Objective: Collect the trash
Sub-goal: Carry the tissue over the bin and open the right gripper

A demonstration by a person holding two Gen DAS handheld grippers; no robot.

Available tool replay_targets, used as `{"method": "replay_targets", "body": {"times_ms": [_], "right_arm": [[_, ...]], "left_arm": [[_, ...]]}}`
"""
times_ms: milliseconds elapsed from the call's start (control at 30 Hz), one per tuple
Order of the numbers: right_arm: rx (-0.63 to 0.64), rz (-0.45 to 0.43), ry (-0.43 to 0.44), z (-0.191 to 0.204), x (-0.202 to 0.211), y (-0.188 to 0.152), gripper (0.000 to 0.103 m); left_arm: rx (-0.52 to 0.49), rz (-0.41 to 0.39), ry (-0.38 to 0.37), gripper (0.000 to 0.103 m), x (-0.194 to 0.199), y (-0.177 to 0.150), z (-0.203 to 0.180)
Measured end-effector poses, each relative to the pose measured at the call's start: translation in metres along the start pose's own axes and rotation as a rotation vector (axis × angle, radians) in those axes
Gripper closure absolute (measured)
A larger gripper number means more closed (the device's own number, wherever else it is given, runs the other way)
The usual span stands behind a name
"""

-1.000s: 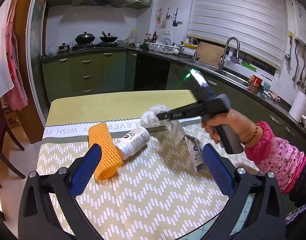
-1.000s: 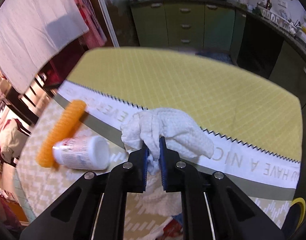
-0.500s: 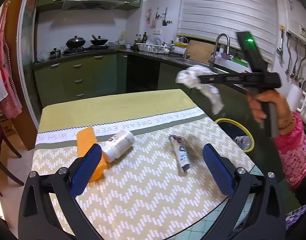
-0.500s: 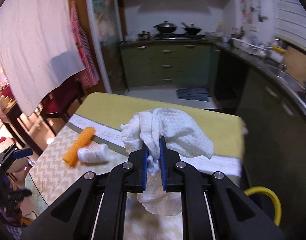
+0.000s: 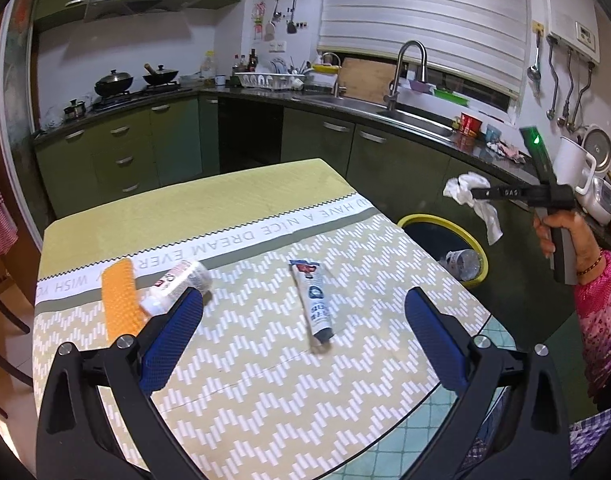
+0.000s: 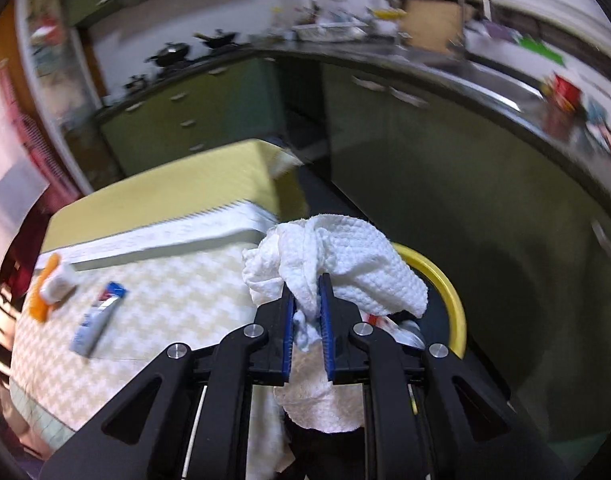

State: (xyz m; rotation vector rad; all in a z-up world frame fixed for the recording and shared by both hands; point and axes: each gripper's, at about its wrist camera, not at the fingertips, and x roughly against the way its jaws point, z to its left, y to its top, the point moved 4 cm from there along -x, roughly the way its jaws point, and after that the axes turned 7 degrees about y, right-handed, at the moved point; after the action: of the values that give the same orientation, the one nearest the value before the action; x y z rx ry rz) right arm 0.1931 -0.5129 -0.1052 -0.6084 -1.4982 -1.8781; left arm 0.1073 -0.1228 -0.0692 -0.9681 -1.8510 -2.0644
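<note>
Green kitchen cabinets run behind a table (image 5: 265, 380) draped in a yellow zigzag cloth, and a bin (image 5: 461, 226) with a yellow rim stands on the floor just off the table's right edge. Taking the bin as landmark: the right gripper (image 6: 308, 280) hangs over it, fingers (image 6: 288, 320) nearly together and pinched on a crumpled white tissue (image 6: 345, 260). From the left wrist view that gripper (image 5: 471, 194) and tissue (image 5: 465, 188) sit above the bin's far side, held by a hand (image 5: 561, 228) in a pink sleeve. Part of the tissue trails down below the pads. A clear bottle (image 5: 463, 260) lies inside the bin.

Left of the bin, on the table, lies a tube (image 5: 313, 296), well apart from the edge. Further left are a white bottle (image 5: 177, 284) on its side and an orange net (image 5: 119, 300) touching it.

The left gripper (image 5: 301, 344) hovers over the near table with its blue fingers (image 5: 173, 340) spread wide, nothing between them; the tube lies ahead of the gap.

Open cloth surrounds the tube on all sides. Between the table's right edge and the dark counter cabinets, the floor gap holds only the bin.
</note>
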Motion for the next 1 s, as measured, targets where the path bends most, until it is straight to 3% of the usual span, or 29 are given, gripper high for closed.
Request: {"method": "replay_targets", "body": {"times_ms": [133,167,200,267,367,433,500,600,1000], "right_arm": [[-0.044,0.024,-0.02,-0.029,-0.019,-0.001,0.085],[-0.056,0.03,-0.024,-0.037,-0.027,0.0,0.08],[-0.064,0.037,-0.021,-0.04,-0.034,0.003,0.065],[-0.077,0.043,-0.042,-0.045,-0.046,0.005,0.054],[-0.096,0.034,-0.099,-0.051,-0.048,0.004,0.054],[-0.102,0.002,-0.081,-0.045,-0.035,-0.003,0.052],[-0.077,-0.038,-0.079,-0.032,-0.02,-0.01,0.044],[-0.029,-0.098,-0.106,-0.012,0.008,-0.03,0.042],[-0.008,-0.149,-0.06,0.034,0.05,-0.084,0.04]], "left_arm": [[-0.015,0.018,-0.011,0.007,-0.009,0.0,-0.009],[-0.019,0.022,-0.014,0.007,-0.01,0.0,-0.01],[-0.025,0.027,-0.018,0.007,-0.012,0.0,-0.013],[-0.037,0.035,-0.019,0.007,-0.016,-0.001,-0.017],[-0.054,0.042,-0.019,0.007,-0.021,-0.001,-0.024],[-0.061,0.047,-0.016,0.007,-0.025,-0.001,-0.026],[-0.06,0.06,-0.015,0.007,-0.033,-0.001,-0.027],[-0.055,0.087,-0.005,0.007,-0.046,0.0,-0.028],[-0.071,0.282,0.026,0.007,-0.133,-0.014,-0.047]]}}
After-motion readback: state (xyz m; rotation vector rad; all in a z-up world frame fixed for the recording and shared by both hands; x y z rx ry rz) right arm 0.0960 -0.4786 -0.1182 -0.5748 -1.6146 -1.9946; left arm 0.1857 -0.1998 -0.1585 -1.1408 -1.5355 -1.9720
